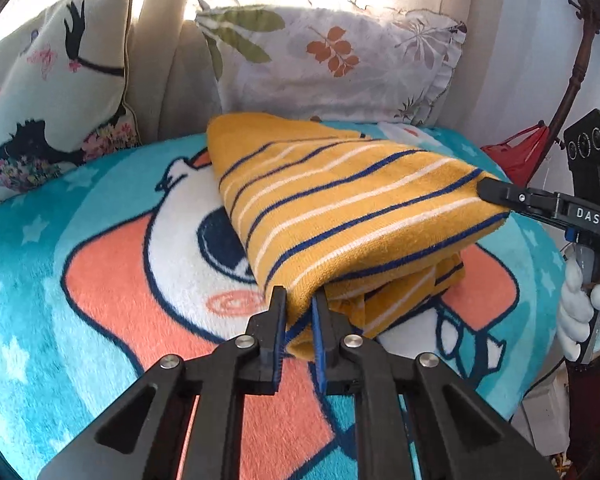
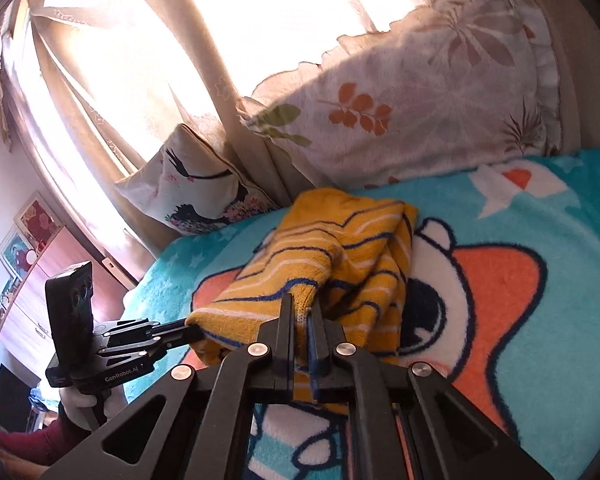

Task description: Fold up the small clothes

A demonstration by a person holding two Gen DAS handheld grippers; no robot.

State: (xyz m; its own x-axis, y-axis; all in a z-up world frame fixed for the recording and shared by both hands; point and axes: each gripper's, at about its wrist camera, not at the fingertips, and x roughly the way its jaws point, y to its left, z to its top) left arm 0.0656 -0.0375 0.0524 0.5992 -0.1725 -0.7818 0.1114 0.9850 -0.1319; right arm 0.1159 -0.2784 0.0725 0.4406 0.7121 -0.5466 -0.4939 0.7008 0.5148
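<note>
A yellow garment [image 1: 340, 208] with blue and white stripes lies partly folded on the cartoon blanket [image 1: 100, 280]; it also shows in the right wrist view [image 2: 300, 264]. My left gripper [image 1: 300, 300] is shut on the garment's near corner, lifting it. My right gripper [image 2: 304, 312] is shut on another corner of the same garment; it also shows in the left wrist view [image 1: 488, 190] at the right edge of the cloth. The held layer hangs over lower folds. The left gripper shows in the right wrist view [image 2: 192, 330] at the left.
A floral pillow [image 1: 332, 60] and a bird-print cushion [image 1: 52, 80] lean against the curtain [image 2: 140, 80] behind the blanket. A red bag [image 1: 516, 156] hangs at the right. A wooden cabinet [image 2: 32, 300] stands beyond the bed's left side.
</note>
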